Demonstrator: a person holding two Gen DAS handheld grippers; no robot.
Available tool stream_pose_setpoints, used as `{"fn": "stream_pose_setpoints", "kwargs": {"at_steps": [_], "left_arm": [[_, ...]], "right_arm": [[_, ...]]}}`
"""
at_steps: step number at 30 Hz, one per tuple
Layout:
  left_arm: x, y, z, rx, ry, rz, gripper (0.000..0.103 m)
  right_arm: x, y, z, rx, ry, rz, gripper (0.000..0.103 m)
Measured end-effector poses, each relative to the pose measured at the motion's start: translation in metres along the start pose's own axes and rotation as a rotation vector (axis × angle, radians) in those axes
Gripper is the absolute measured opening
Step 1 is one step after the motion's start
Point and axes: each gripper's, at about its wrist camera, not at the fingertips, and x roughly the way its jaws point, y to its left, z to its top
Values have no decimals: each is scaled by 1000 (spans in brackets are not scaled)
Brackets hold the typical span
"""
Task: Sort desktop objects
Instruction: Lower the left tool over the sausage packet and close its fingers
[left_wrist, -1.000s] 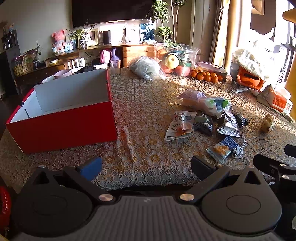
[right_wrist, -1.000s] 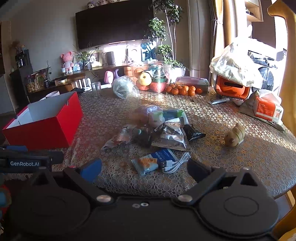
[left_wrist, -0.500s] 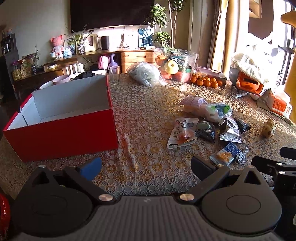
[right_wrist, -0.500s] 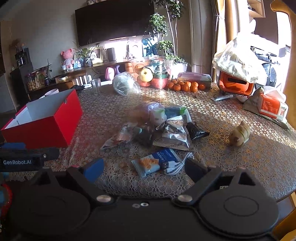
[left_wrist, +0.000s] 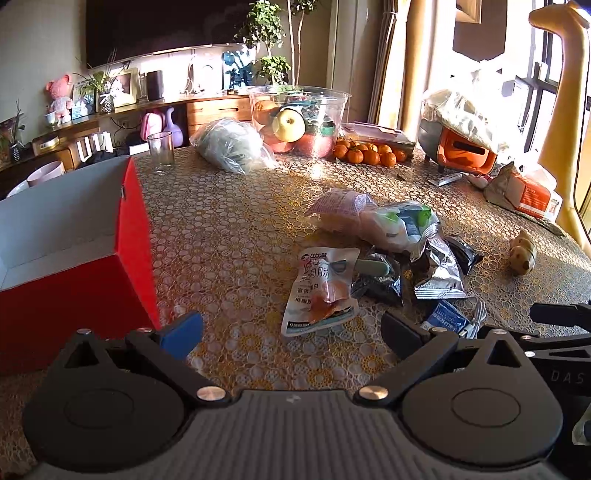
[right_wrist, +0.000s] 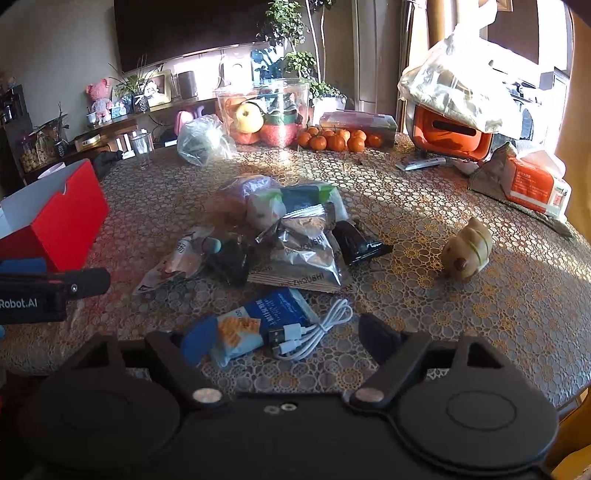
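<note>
The red box (left_wrist: 74, 266) is cut off by the left edge in both views, so its near end and most of its inside stay unseen. Beside it in the snack pile, a dark packet (right_wrist: 229, 260) lies half buried under the silver bag (right_wrist: 299, 258), its print too small to read. The blue cracker packet (left_wrist: 445, 316) is mostly hidden behind the left tongs' finger.

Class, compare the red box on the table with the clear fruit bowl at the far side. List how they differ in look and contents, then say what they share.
1. The red box is opaque, with a white inside; the fruit bowl is see-through.
2. The box has straight sides and corners; the bowl is round.
3. What shows of the box's inside is bare; the bowl is piled with fruit.

Shared: both are open-topped and stand on the lace-patterned table.
</note>
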Motion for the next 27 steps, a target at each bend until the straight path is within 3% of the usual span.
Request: {"fn": "stream_pose_setpoints", "kwargs": {"at_steps": [9, 15, 21, 27], "left_arm": [[50, -13, 5, 42, 42, -38, 103], [67, -18, 4, 49, 68, -41, 103], [79, -25, 4, 84, 74, -28, 103], [96, -28, 5, 103, 84, -1, 103]], "right_arm": [[37, -10, -1, -14, 73, 13, 78], [47, -21, -6, -12, 120, 14, 66], [50, -38, -5, 21, 123, -11, 66], [56, -28, -4, -12, 115, -17, 69]]}}
